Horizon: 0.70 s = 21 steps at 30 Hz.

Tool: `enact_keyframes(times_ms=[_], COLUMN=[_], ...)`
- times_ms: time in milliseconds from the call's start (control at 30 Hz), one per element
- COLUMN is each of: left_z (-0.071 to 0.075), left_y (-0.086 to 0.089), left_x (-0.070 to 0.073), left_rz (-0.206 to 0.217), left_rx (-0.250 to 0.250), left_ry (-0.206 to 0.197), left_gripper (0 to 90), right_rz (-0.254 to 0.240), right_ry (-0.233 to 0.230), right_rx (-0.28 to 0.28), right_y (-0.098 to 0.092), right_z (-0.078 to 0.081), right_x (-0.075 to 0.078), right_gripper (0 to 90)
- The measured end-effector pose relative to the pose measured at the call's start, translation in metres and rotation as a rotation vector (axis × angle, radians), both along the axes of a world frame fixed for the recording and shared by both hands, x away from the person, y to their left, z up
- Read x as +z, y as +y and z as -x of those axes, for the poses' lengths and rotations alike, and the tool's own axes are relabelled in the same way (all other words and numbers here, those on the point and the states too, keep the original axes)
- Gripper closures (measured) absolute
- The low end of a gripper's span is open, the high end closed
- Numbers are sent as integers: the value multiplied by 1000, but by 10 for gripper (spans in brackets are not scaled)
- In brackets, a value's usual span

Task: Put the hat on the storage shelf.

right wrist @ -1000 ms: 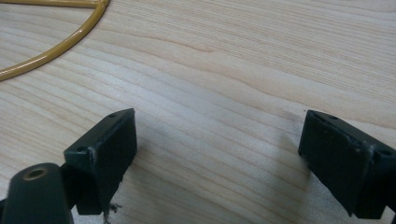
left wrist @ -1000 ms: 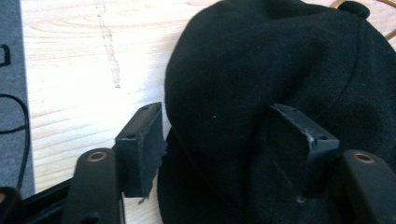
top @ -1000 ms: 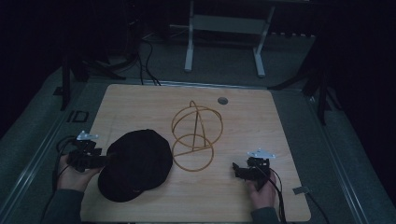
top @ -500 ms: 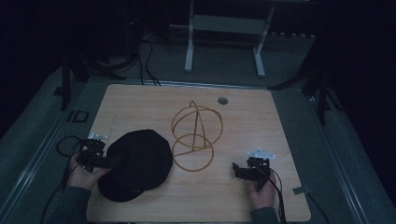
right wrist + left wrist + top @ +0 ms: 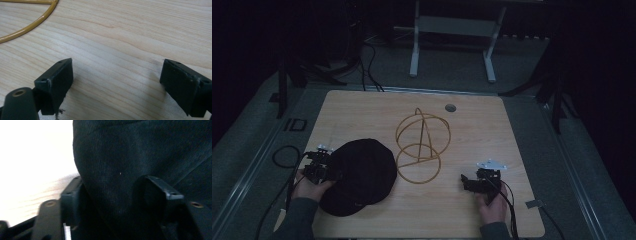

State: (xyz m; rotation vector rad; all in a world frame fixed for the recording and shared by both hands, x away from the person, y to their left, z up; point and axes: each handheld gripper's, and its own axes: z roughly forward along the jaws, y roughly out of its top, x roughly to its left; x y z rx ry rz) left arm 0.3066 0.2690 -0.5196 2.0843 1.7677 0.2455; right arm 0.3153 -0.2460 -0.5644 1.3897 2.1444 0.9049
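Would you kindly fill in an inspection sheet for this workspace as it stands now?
Surface: wooden table, light grain, with a small round grommet near the far edge.
Job's things: black hat lying at the near left; its cloth sits between the left gripper fingers, which have just been closing.
Clutter: gold wire stand mid-table, apart from the hat.
Grippers: left at the hat's edge; right gripper open, on bare wood.
Cables: one loops off the table's left side; more lie on the floor behind.
Surroundings: dark room, grey frame beyond the table.
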Motion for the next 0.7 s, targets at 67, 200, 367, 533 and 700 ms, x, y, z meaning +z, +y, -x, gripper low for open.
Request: enact_keyframes(times_ms=[67, 200, 367, 533, 700], left_z=[-2, -2, -5, -8, -12], left_y=[-4, -5, -6, -3, 3], left_x=[3, 6, 14, 17, 20], left_rz=[-45, -75, -99, -85, -35], left_rx=[15, 27, 24, 13, -34], left_ry=[5, 10, 8, 12, 20], left_gripper=[440, 576, 694, 747, 778], right_rz=[1, 0, 0, 0, 0], right_ry=[0, 0, 0, 0, 0], right_rx=[0, 0, 0, 0, 0], right_y=[0, 0, 0, 0, 0], right_z=[0, 0, 0, 0, 0], right_x=[0, 0, 0, 0, 0], right_gripper=[114, 114, 114, 114, 114])
